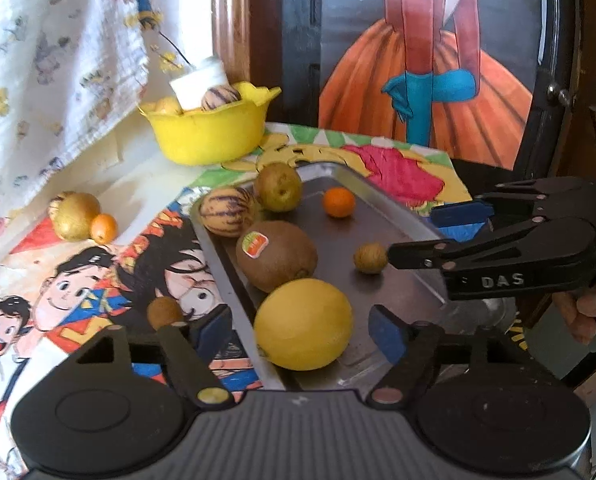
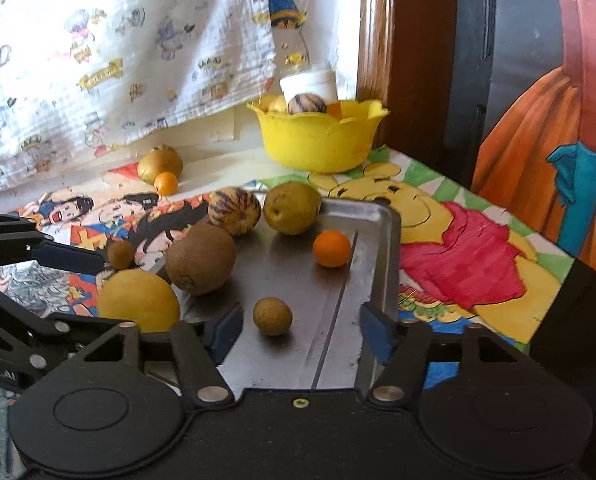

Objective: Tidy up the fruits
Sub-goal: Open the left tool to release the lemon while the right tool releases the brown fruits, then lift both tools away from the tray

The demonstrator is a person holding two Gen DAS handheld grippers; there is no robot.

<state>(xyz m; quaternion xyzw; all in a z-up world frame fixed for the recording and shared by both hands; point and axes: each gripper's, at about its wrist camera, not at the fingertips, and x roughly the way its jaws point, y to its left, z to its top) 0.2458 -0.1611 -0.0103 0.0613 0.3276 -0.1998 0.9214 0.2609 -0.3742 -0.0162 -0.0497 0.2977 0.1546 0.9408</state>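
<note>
A metal tray (image 1: 337, 248) holds a kiwi (image 1: 276, 254), a striped melon (image 1: 228, 211), a greenish pear (image 1: 278, 186) and a small orange (image 1: 339, 202). A yellow lemon (image 1: 303, 324) lies at the tray's near end between the jaws of my left gripper (image 1: 298, 332), which is open; its pads stand clear of the lemon on both sides. In the right wrist view my right gripper (image 2: 301, 332) is open over the tray (image 2: 298, 276), with a small brown fruit (image 2: 272, 316) lying loose between its jaws. From the left wrist view the right gripper (image 1: 425, 236) reaches in from the right.
A yellow bowl (image 1: 210, 136) with another striped fruit and a white cup stands at the back. On the cartoon mat left of the tray lie a golden fruit (image 1: 74, 216), a tiny orange (image 1: 104, 229) and a brown ball (image 1: 164, 312). A printed cloth hangs behind.
</note>
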